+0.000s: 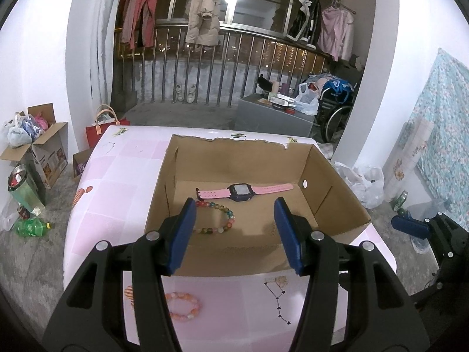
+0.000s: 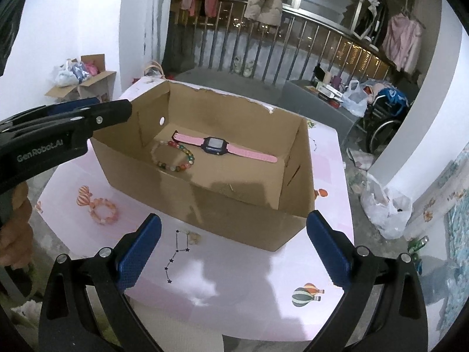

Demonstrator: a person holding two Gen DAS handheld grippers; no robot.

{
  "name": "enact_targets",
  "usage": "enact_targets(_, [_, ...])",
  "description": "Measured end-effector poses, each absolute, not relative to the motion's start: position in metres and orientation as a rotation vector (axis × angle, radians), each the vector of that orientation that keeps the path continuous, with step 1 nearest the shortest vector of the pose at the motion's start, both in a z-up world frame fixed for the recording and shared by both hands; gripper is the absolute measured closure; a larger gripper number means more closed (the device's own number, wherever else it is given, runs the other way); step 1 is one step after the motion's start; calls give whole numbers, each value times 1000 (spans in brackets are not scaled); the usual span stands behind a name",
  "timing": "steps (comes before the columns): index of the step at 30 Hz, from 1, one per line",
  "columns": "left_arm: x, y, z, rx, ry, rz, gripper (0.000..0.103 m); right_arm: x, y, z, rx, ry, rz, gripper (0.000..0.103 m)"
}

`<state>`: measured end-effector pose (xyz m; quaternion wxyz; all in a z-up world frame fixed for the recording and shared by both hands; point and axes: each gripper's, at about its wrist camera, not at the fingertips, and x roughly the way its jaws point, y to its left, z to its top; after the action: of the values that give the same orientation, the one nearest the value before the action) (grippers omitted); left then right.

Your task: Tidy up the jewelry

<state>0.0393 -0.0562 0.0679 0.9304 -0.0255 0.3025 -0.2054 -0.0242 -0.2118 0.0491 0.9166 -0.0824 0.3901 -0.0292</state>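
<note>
A balcony with a metal railing point(image 1: 205, 67) and hanging clothes point(image 1: 202, 8) lies behind a counter point(image 1: 117, 170) covered in pink checked cloth with balloon prints. An open cardboard box point(image 1: 337, 187) takes up the far right part of the counter, its far wall along the far edge.

The left claw point(image 1: 236, 226) hangs over the near wall of the box, jaws spread wide with nothing between them. The right claw point(image 2: 234, 246) is held above the near part of the counter, in front of the near right corner of the box, also spread and empty.

Inside the box, a pink-strapped watch point(image 1: 243, 192) with a dark face lies flat along the far wall. A multicoloured bead bracelet point(image 1: 217, 217) lies just in front of it toward the box's left wall; in the left wrist view it sits between the left claw's fingers, nearer the left pad point(image 1: 181, 234), partly hidden by it.

A pink-orange bead bracelet point(image 2: 104, 212) lies on the bare counter outside the box, near the counter's near left corner, below and behind the left claw and well left of the right claw.
</note>
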Motion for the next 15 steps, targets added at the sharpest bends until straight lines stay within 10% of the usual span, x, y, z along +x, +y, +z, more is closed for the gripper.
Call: enact_targets(15, [38, -56, 68, -50, 621, -419, 50, -27, -227, 52, 10, 797, 71, 7])
